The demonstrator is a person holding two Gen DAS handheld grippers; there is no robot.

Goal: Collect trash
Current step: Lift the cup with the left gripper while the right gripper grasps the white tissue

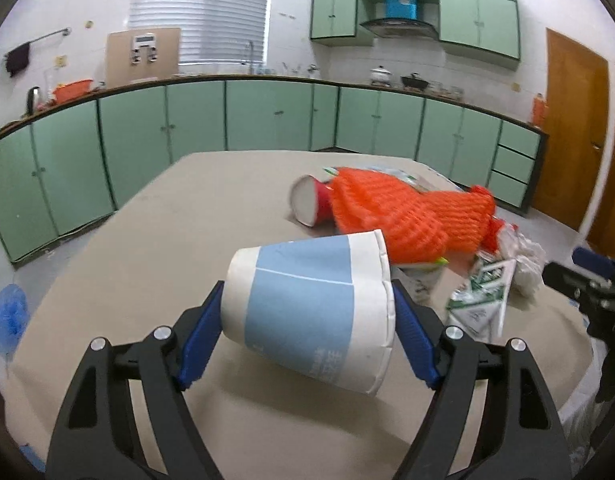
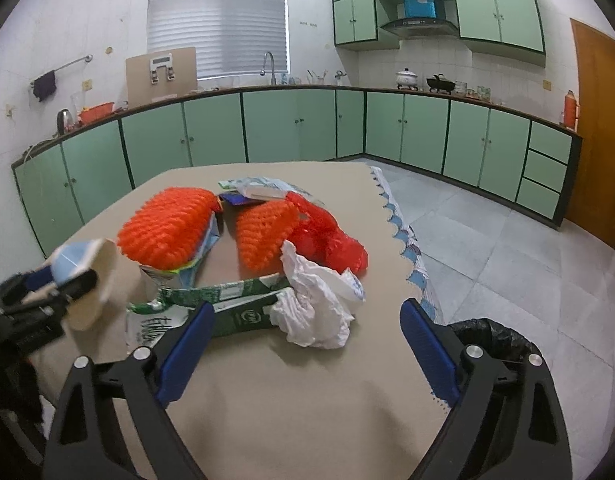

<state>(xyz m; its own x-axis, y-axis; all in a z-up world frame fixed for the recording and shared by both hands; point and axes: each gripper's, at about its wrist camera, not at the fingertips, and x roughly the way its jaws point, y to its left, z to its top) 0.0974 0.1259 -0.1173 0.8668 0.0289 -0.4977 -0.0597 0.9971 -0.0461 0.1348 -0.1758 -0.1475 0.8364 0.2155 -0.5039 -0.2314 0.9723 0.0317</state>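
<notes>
Green kitchen cabinets (image 2: 291, 128) ran along the walls behind a counter (image 1: 147, 240) covered in beige cloth, with trash piled toward its far right side. A blue-and-white paper cup (image 1: 307, 304) was seen lying sideways between the fingers (image 1: 199, 340) of the left gripper (image 1: 307, 320), raised off the cloth; both blue pads were set against its sides, so it was judged pinched at a wide spread. The right gripper (image 2: 307, 352) was spread wide with nothing between its fingers, pointed at a crumpled white tissue (image 2: 315, 304) and a green carton (image 2: 243, 312) lying just beside it.

More trash was noted beyond: orange foam netting (image 2: 167, 228), a red mesh bag (image 2: 327, 236) and a red cup (image 1: 311, 200) on its side. A black-lined bin (image 2: 491, 340) was visible on the floor just off the counter's right edge.

Risks as judged: the cup could be crushed or could slip out, as thin paper walls give under side pressure. The tissue could be pushed off rather than caught, being light and near the scalloped cloth edge (image 2: 403, 248). The two grippers were near each other, so a clash was possible.

Open cloth was left in front of and to the left of the pile; room on the right was tight.
</notes>
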